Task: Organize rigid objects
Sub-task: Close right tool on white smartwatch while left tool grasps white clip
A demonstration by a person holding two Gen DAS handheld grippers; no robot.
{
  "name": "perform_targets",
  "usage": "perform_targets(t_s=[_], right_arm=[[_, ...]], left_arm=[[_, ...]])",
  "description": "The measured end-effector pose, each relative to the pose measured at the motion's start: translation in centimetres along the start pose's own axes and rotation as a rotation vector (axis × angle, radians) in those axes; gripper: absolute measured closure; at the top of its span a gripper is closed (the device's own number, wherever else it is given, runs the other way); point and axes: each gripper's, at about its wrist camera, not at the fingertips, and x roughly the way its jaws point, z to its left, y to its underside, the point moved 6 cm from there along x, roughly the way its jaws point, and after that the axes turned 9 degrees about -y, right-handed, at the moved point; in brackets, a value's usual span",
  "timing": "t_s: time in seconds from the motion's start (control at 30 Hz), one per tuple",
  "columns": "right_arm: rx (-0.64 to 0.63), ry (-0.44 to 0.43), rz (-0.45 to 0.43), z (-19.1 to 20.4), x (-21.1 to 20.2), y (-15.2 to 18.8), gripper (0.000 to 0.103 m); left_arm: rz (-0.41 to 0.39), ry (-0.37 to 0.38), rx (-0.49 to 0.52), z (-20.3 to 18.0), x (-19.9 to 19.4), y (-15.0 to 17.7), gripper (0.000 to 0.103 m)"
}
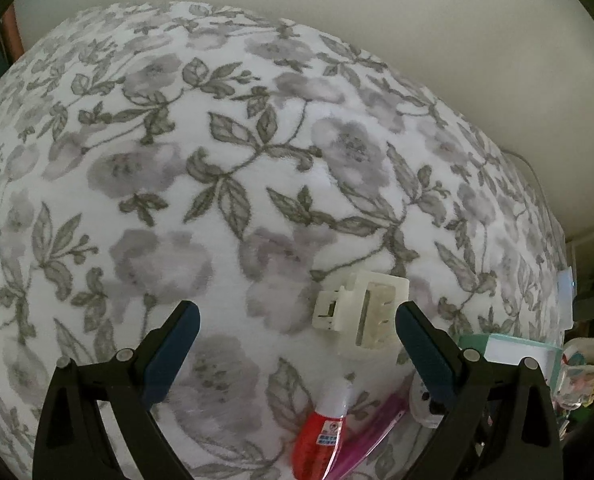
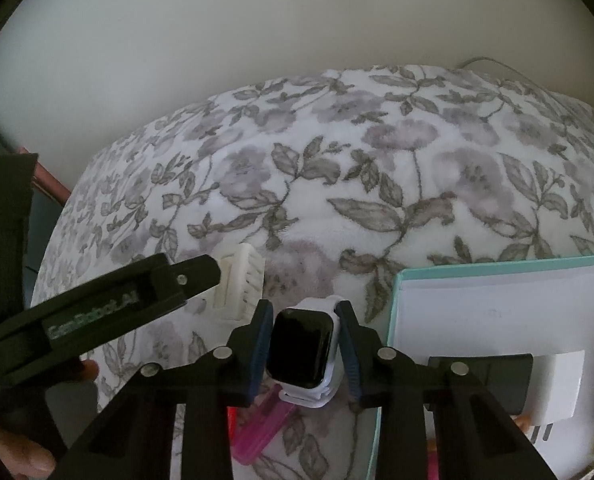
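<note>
While the right fingers pinch the watch, the left fingers stand spread, a white clip just beyond them on the bed.

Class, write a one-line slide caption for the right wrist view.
Right gripper closes on a white smartwatch on a floral blanket, beside a teal-rimmed box.

White smartwatch lies between cream clip and teal box.
</note>
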Motion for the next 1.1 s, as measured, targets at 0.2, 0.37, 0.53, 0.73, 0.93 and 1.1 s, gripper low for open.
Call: perform_targets(t_s=[0.2, 0.37, 0.53, 0.73, 0.93, 1.1], right_arm=[[-0.002, -0.008, 0.006, -0.1, -0.1, 0.1, 0.069], [-0.003, -0.010, 0.008, -0.2, -0.1, 0.1, 0.069], [-0.004, -0.011, 0.011, -0.2, -0.2, 0.2, 0.069], [-0.004, -0.012, 0.010, -0.2, -0.3, 0.2, 0.068], [-0.005, -0.008, 0.011, -0.3, -0.4, 0.2, 0.068], [-0.010, -0.020, 0.005, -0.1, -0.9, 0.0, 0.069]], left_arm=[[-0.003, 0.035, 0.006, -0.9, 0.7, -0.1, 0.005], [-0.016, 0.035, 0.039, -1.9, 0.7, 0.0, 0.005], [-0.028, 0.021, 0.072, -2.4, 0.4, 0.2, 0.020], [0.003, 0.064, 0.084, -2.8, 0.9, 0.4, 0.040], [0.005, 0.082, 0.110, -3.4, 0.6, 0.8, 0.052], [-0.015, 0.086, 0.108, -3.4, -0.3, 0.3, 0.052]])
